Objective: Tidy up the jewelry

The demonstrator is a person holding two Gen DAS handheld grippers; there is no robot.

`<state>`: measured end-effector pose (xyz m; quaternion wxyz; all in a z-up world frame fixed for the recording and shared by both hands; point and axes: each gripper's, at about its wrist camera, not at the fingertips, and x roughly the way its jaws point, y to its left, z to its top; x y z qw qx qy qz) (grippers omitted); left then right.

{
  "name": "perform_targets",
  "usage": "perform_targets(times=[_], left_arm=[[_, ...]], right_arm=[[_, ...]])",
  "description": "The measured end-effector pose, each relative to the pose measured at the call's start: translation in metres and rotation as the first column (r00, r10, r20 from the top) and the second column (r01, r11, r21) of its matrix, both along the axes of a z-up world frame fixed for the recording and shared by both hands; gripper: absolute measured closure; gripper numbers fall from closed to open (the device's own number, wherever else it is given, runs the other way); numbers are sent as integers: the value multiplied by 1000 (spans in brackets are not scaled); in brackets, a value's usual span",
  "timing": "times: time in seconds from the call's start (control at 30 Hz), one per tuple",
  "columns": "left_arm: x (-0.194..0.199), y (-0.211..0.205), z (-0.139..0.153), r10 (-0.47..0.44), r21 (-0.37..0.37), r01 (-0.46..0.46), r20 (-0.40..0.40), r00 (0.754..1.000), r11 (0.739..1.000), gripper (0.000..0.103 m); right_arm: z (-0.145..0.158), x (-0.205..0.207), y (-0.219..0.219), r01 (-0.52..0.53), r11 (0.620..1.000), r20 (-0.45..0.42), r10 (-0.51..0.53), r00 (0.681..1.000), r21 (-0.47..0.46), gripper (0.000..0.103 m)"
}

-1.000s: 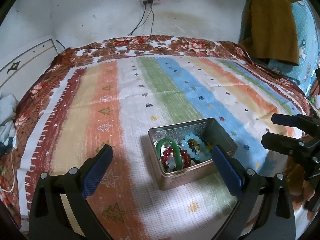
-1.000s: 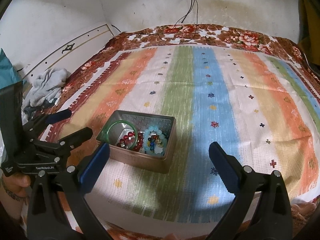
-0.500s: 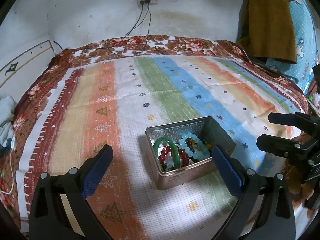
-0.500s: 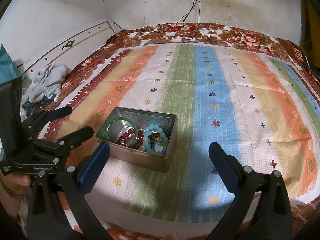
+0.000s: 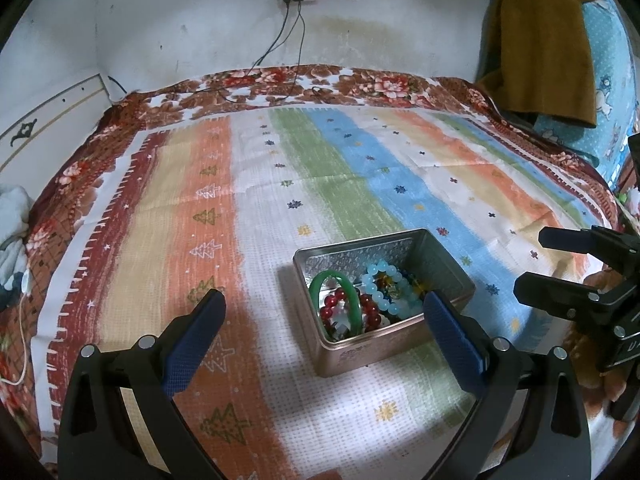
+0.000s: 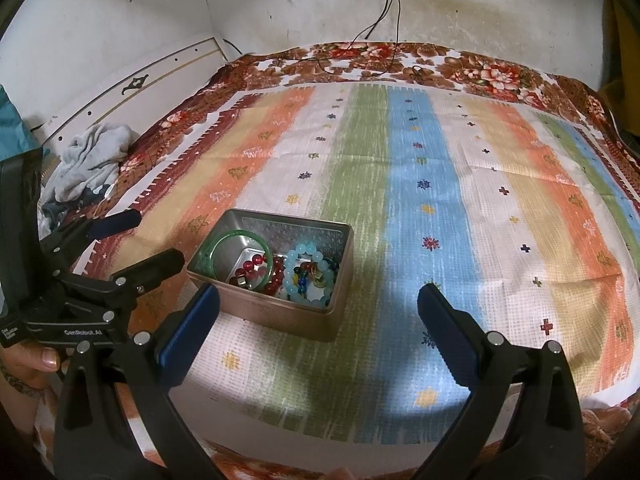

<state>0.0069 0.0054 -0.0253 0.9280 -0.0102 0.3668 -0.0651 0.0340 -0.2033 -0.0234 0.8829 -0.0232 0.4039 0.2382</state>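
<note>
Tin of green, red, blue bracelets

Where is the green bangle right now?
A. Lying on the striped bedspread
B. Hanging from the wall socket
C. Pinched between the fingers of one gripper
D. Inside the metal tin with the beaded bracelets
D: the green bangle leans inside the metal tin beside the red beads and pale blue beads; both grippers are open and empty.
</note>
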Motion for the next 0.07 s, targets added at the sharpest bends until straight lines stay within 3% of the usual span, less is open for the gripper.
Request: perform_targets(times=[0.07], left_arm=[[1,-1,0,-1,0,1,0,1000,1000,6]], right_arm=[[0,0,0,1,1000,0,-1,1000,0,5]])
